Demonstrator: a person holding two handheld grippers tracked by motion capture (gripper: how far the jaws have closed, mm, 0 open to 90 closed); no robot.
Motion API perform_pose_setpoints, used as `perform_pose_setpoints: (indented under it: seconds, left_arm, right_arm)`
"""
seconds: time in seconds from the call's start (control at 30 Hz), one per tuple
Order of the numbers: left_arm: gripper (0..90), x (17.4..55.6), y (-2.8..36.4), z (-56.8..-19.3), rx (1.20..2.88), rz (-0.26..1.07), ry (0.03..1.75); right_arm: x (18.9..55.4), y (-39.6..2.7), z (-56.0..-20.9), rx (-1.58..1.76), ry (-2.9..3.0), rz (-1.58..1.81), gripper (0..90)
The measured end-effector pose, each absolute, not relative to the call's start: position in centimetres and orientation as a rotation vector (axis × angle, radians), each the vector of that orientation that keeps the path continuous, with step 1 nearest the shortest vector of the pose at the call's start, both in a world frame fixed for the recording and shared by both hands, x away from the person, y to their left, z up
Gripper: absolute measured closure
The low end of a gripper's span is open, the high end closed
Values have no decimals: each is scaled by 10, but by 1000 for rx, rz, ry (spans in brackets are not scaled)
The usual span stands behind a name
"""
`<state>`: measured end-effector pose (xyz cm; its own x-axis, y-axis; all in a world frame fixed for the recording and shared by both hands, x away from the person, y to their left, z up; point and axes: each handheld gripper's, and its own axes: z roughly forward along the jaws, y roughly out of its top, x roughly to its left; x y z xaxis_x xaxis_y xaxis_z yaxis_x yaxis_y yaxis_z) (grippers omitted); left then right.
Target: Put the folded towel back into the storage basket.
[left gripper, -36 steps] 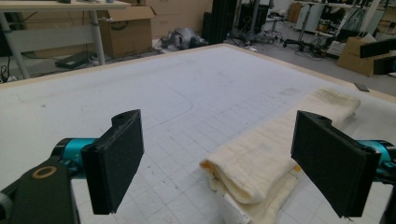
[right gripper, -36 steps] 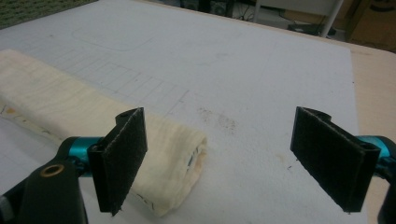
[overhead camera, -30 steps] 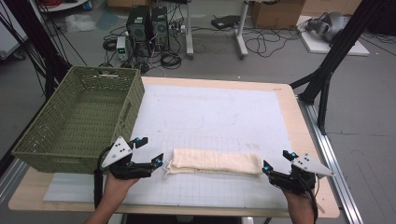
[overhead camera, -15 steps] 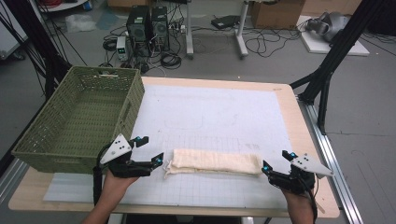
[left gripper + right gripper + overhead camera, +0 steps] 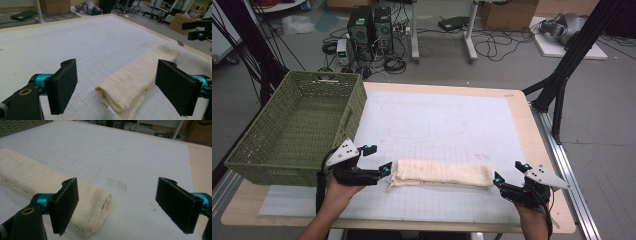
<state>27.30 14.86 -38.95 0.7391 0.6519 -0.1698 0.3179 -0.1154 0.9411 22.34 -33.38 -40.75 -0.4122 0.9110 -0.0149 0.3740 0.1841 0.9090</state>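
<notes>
A cream towel [image 5: 441, 174], folded into a long strip, lies across the white grid mat [image 5: 442, 120] near the table's front edge. My left gripper [image 5: 384, 170] is open at the towel's left end, whose folded edge [image 5: 120, 98] lies between the two pads without touching them. At the towel's right end my right gripper [image 5: 507, 177] is also open. There the towel end [image 5: 96, 202] sits by the left pad [image 5: 63, 203], and bare mat lies under the rest of the gap.
A green woven basket [image 5: 294, 127] stands at the table's left, just behind my left hand. The wooden table edge [image 5: 542, 145] runs along the right. Black frame legs, cables and computer cases are on the floor beyond.
My left gripper has crept slightly right, closer to the towel's left end. The right gripper and the towel have stayed put.
</notes>
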Motion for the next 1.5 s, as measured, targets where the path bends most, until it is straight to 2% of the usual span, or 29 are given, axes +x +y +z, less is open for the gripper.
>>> perform_pose_setpoints:
  seconds: [0.53, 0.77, 1.5]
  left_arm:
    - [203, 296, 123, -389, 1795, 266, 786]
    - [259, 309, 112, -402, 1868, 206, 854]
    - [343, 314, 99, -433, 2069, 214, 961]
  right_arm:
    - [224, -335, -409, 1200, 1890, 1196, 173]
    - [225, -335, -410, 1210, 1892, 1196, 173]
    - [225, -336, -410, 1212, 1894, 1198, 173]
